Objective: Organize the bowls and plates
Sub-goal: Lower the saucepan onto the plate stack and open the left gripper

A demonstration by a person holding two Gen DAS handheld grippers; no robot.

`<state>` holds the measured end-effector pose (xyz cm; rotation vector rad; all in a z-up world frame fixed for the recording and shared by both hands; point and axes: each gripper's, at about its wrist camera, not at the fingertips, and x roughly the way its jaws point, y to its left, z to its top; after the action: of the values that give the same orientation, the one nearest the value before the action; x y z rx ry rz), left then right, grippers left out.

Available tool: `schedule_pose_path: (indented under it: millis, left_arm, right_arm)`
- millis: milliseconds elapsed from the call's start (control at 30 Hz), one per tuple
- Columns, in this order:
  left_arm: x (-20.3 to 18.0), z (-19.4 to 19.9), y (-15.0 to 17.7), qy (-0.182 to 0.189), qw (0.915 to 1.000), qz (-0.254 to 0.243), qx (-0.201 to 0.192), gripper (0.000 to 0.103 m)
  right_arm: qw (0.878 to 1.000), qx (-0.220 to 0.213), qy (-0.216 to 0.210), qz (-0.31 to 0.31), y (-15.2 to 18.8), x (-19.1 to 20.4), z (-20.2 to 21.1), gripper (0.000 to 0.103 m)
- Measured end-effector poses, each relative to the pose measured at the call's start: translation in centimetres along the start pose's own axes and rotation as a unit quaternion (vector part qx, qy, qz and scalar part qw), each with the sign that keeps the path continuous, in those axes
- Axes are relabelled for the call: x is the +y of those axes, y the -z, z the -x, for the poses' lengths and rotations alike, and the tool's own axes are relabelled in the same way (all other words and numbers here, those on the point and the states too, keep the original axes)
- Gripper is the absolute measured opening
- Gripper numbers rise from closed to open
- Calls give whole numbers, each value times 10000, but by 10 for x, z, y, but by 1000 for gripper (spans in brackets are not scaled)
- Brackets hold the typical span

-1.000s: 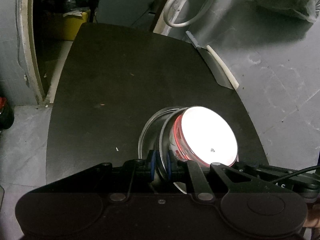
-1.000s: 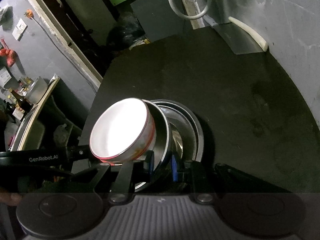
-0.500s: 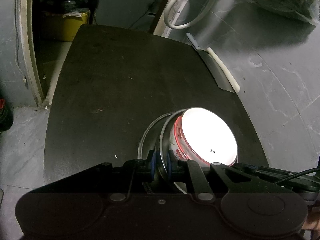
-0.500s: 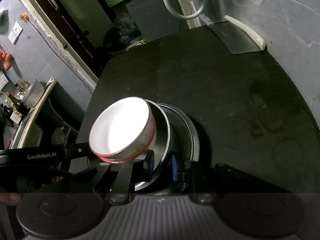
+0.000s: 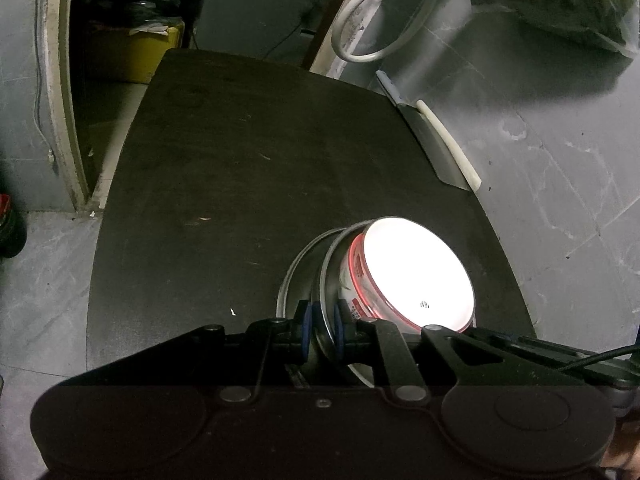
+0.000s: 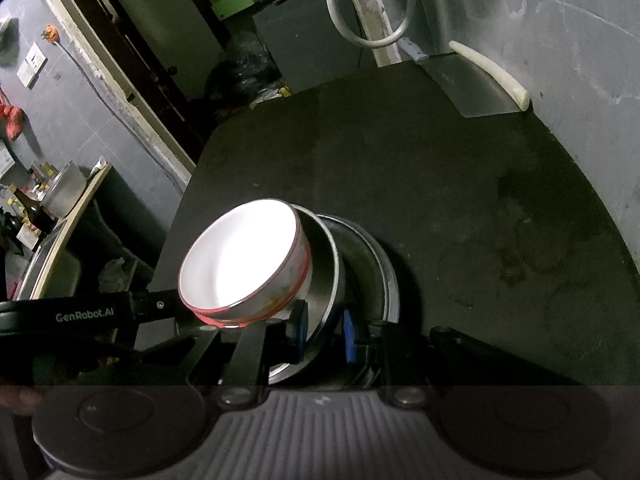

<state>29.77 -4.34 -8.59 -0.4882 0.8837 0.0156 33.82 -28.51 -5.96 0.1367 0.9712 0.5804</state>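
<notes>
Nothing much has moved since a second ago on my end: the stack sits in the same spot and both claws stay clamped where they were. The white bowl (image 5: 416,276) with the red band is nested in a steel bowl (image 6: 324,256), which sits tilted inside a wider steel plate (image 6: 384,276), all near the front edge of the black bench (image 5: 260,184). My left claw (image 5: 320,326) has its blue pads squeezed on the rim of the steel bowl. My right claw (image 6: 324,330) is pinched on the opposite side of the stack, pads on the steel rims there, though I can't tell if it has the bowl alone or the plate too. From the right camera the left claw (image 6: 208,326) reaches in under the white bowl. Further back, a cleaver (image 5: 436,148) with a pale handle lies at the bench's far right corner against the grey wall (image 5: 560,140), with a loop of white hose (image 5: 360,28) hanging behind it.
</notes>
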Motion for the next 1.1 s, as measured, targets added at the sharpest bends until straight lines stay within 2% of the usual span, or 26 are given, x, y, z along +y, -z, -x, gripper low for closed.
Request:
schedule_pose_path:
  millis: [333, 633, 967, 1067, 1100]
  left_arm:
    - [-2, 2, 0, -72, 10000, -24, -12, 13]
    - [-5, 3, 1, -218, 9998, 22, -40, 23]
    - [-2, 11, 3, -372, 9991, 13, -190, 36]
    - [-1, 14, 3, -376, 9990, 13, -236, 43]
    - [-1, 15, 4, -379, 9990, 18, -254, 46]
  right_arm:
    - [9999, -74, 117, 62, 2, 5, 1, 22]
    - [9997, -123, 199, 79, 3, 7, 3, 24]
    - [9988, -279, 406, -15, 4, 4, 8, 33]
    - [9975, -427, 554, 68, 6, 5, 14, 50]
    - [9974, -439, 564, 57, 6, 4, 14, 50]
